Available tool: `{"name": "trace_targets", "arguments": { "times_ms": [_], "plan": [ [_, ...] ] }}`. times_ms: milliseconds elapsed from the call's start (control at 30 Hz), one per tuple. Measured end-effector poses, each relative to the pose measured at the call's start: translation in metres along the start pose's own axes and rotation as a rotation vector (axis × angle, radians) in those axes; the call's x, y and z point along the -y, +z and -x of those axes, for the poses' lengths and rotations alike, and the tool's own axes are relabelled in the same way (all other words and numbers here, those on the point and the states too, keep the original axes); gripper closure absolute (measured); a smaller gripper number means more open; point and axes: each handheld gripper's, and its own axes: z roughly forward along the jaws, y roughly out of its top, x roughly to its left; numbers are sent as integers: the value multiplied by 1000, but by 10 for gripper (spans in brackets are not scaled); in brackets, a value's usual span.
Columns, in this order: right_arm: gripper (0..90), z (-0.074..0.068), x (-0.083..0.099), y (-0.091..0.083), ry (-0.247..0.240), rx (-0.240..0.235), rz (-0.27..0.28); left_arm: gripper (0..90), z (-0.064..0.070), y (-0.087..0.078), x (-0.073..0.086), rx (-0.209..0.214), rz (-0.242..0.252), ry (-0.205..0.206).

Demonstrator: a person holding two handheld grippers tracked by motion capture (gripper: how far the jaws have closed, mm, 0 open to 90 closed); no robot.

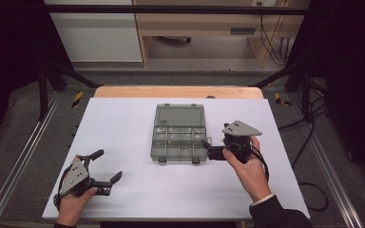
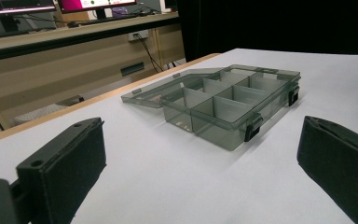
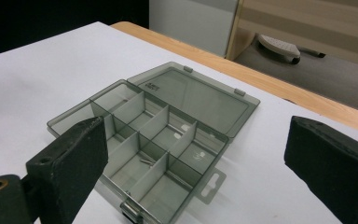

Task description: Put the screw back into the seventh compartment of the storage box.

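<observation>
A smoky clear plastic organiser box (image 1: pixel 179 143) lies open at the middle of the white table (image 1: pixel 119 123), its lid (image 1: pixel 179 115) flat behind it. Dividers split it into several compartments; a small metal piece (image 3: pixel 144 161) and white bits (image 3: pixel 184 127) lie inside. My right gripper (image 1: pixel 207 148) is open at the box's front right corner, jaws pointing left over the box (image 3: pixel 149 140). Well apart from the box (image 2: pixel 228 102), my left gripper (image 1: pixel 108 165) stands open near the front left of the table, with nothing between its jaws.
A wooden strip (image 1: pixel 178 91) edges the table's far side. Beyond it stand a wooden desk (image 1: pixel 204 23) and hanging cables (image 1: pixel 271 42). Metal rails (image 1: pixel 19 161) run along the left. A chair base (image 3: pixel 277 45) rests on the floor behind.
</observation>
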Motion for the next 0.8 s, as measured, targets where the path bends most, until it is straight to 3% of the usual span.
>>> {"name": "trace_targets", "arguments": {
  "times_ms": [800],
  "plan": [
    [48,19,21,-27,2,38,36,8,0,-1,0,-3,6,-9]
  ]
}}
